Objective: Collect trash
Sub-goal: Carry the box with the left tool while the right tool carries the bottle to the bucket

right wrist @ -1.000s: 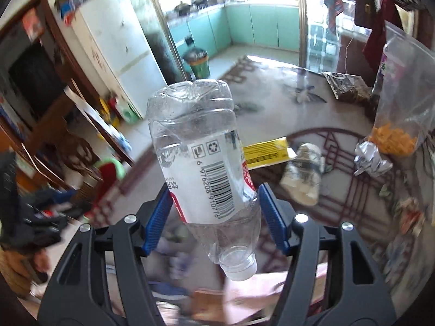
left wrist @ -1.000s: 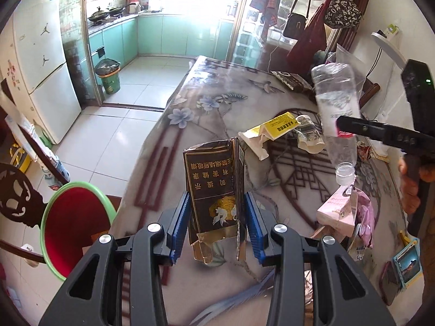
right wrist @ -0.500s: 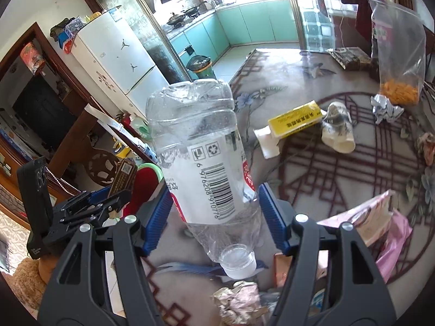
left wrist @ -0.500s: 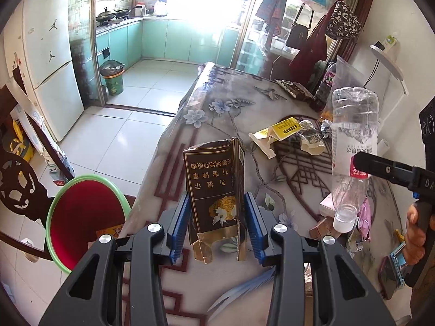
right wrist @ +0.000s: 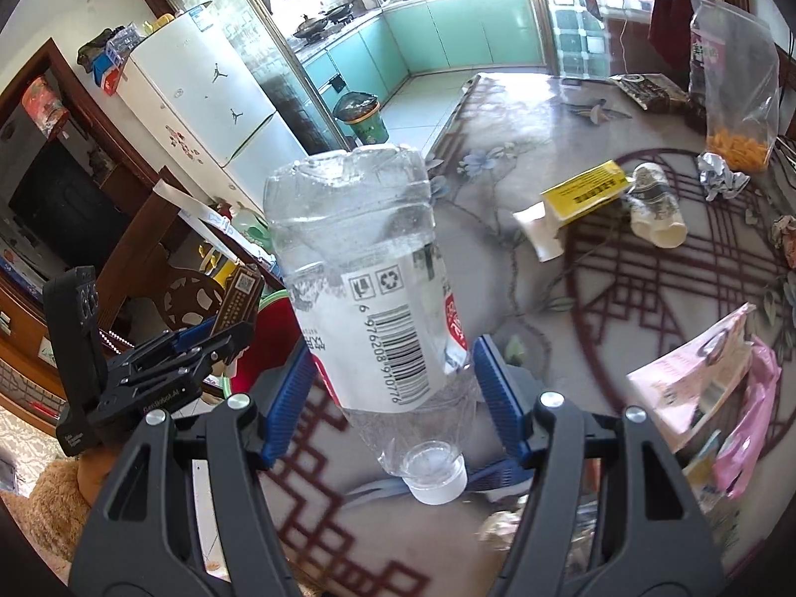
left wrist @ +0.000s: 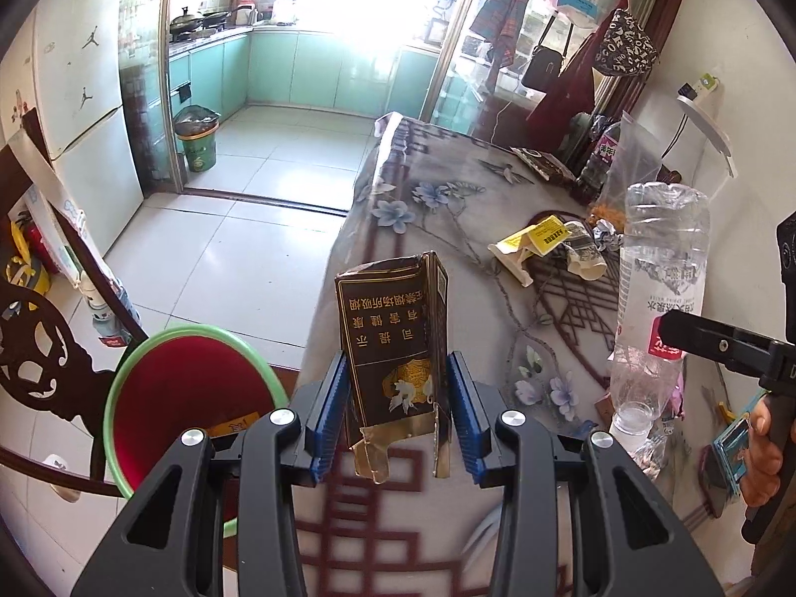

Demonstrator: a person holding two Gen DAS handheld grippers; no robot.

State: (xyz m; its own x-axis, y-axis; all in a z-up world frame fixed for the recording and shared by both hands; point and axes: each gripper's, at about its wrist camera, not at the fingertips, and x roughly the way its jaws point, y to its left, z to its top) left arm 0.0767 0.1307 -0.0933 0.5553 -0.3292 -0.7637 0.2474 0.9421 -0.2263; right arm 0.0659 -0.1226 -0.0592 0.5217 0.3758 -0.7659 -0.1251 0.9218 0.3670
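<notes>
My left gripper (left wrist: pixel 395 413) is shut on a dark brown cigarette pack (left wrist: pixel 393 333) with torn gold foil, held upright over the table's left edge. Just to its lower left stands a red bin with a green rim (left wrist: pixel 189 398). My right gripper (right wrist: pixel 393 398) is shut on a clear plastic bottle (right wrist: pixel 368 288), cap end toward the camera. In the left wrist view that bottle (left wrist: pixel 661 288) hangs at the right, with the right gripper's finger across its label. In the right wrist view the left gripper (right wrist: pixel 219 343) shows at the left with the pack.
On the flowered tablecloth (left wrist: pixel 438 229) lie a yellow box (right wrist: pixel 584 189), a crushed paper cup (right wrist: pixel 654 204), crumpled foil (right wrist: pixel 719 174), a pink packet (right wrist: pixel 696 383) and a clear bag of orange snacks (right wrist: pixel 736 99). A carved wooden chair (left wrist: pixel 35 348) stands beside the bin.
Both grippers have drawn back toward the near, left end of the table with their loads. The red bin now sits closer under the left gripper, and the right wrist has rolled a little.
</notes>
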